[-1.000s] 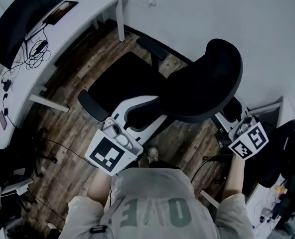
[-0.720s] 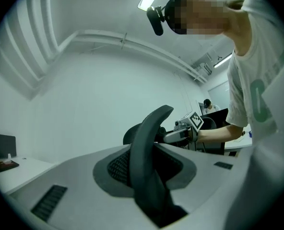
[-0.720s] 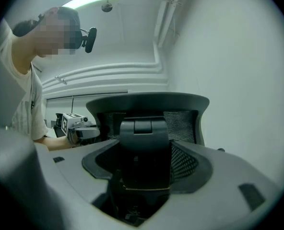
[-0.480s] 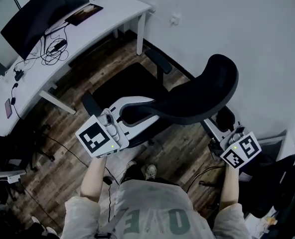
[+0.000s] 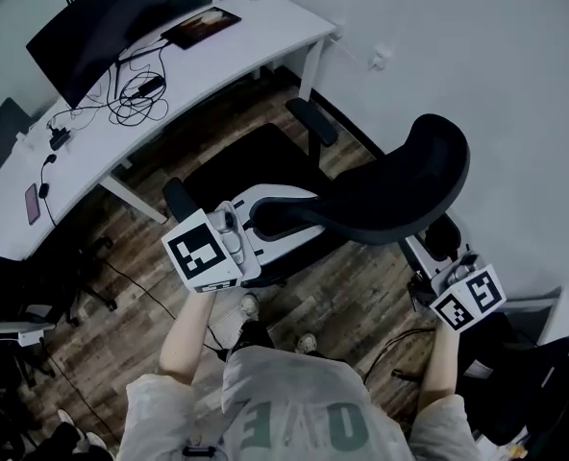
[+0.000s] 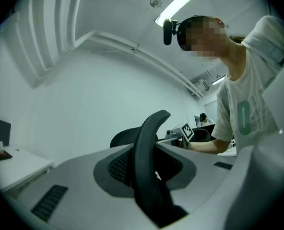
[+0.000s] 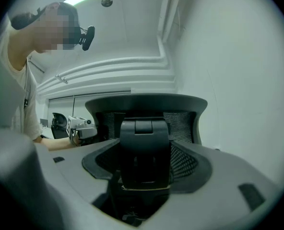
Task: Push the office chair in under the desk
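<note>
So the right gripper (image 7: 143,188) has its jaws clamped on a black bracket (image 7: 145,147) on the chair (image 7: 187,123) back, mesh showing either side. The left gripper (image 7: 82,127) sits off to the left.

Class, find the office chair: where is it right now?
In the head view the office chair stands mid-frame on the wood floor, clear of the white desk at upper left, seat facing it.
</note>
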